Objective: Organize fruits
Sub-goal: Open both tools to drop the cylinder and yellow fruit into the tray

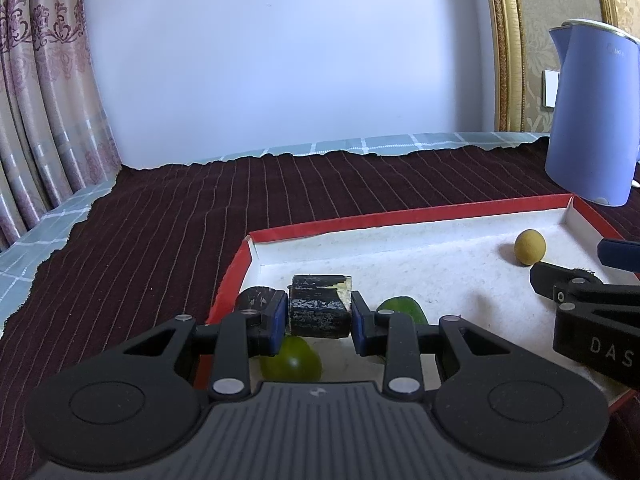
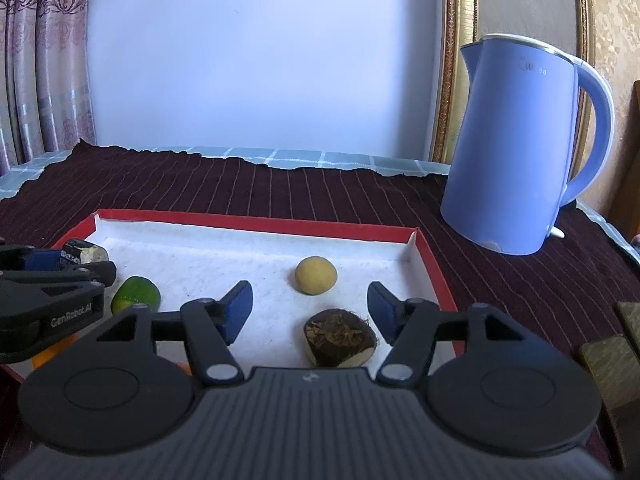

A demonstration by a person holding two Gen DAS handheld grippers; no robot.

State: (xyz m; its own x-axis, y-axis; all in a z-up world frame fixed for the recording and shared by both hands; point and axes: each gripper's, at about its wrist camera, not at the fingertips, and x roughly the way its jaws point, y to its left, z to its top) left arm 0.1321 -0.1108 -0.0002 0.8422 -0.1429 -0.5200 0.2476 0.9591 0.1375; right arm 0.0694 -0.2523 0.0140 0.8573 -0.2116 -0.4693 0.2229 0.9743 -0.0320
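Note:
In the left wrist view my left gripper (image 1: 319,317) is shut on a short dark cylinder of fruit (image 1: 318,304) with cracked black skin and a pale cut end, held just above the near left corner of a red-rimmed white tray (image 1: 400,216). Under it lie two green fruits (image 1: 294,362) (image 1: 402,307) and a dark piece (image 1: 254,296). In the right wrist view my right gripper (image 2: 310,306) stands open over a brown, rough-topped fruit (image 2: 338,338) on the tray floor, its pads clear of it. A round yellow fruit (image 2: 316,275) sits just beyond.
A blue electric kettle (image 2: 520,148) stands on the dark striped cloth (image 2: 240,188) behind the tray's far right corner. Wooden blocks (image 2: 608,360) lie to the right of the tray. Something orange (image 2: 48,356) shows at the tray's near left. A curtain and wall are behind.

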